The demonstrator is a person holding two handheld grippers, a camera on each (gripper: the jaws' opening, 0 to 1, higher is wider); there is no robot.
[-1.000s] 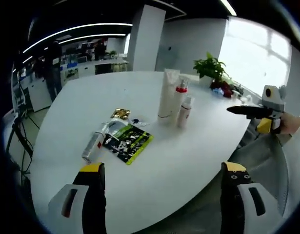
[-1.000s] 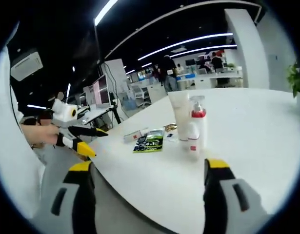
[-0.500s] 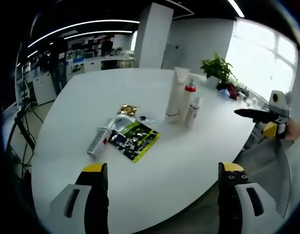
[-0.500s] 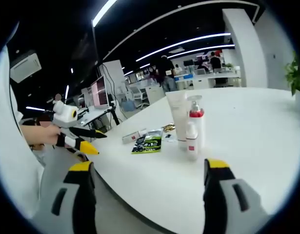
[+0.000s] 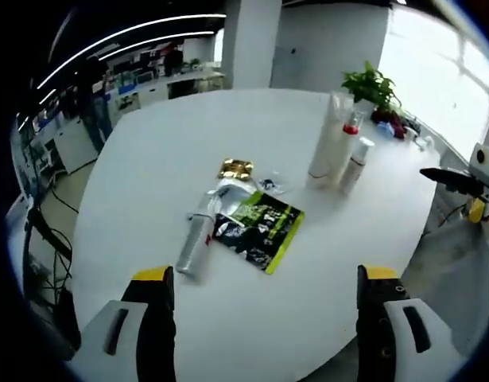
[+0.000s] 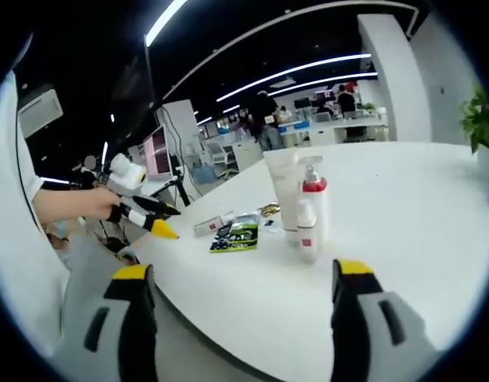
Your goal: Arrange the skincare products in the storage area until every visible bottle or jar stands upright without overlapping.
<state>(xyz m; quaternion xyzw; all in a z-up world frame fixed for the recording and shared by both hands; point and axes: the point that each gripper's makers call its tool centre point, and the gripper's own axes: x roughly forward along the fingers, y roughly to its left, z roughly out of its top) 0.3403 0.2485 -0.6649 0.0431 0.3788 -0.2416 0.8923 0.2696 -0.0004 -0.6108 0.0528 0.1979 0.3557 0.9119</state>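
Note:
A white bottle [image 5: 195, 243] lies on its side on the white table [image 5: 149, 159], beside a green-and-black sachet [image 5: 256, 231] and a small gold packet [image 5: 235, 169]. Farther right a tall white tube [image 5: 327, 135], a red-collared pump bottle [image 5: 349, 143] and a small white bottle [image 5: 355, 163] stand upright, close together. My left gripper [image 5: 265, 274] hangs open above the near table edge, holding nothing. My right gripper [image 6: 242, 270] is open and apart from the standing tube [image 6: 280, 187], pump bottle [image 6: 313, 199] and small bottle [image 6: 307, 239]. The lying bottle [image 6: 204, 225] and sachet [image 6: 236, 233] are to their left.
A potted plant [image 5: 371, 83] stands at the table's far edge behind the upright bottles. The right gripper [image 5: 459, 183] shows off the table's right side, and the left gripper [image 6: 149, 215] beyond its left edge, held by a hand. Desks and people fill the office behind.
The left gripper's camera has risen and moved in over the table, so the lying bottle and sachet look nearer and more central. In the right gripper view the left gripper has lifted toward the table.

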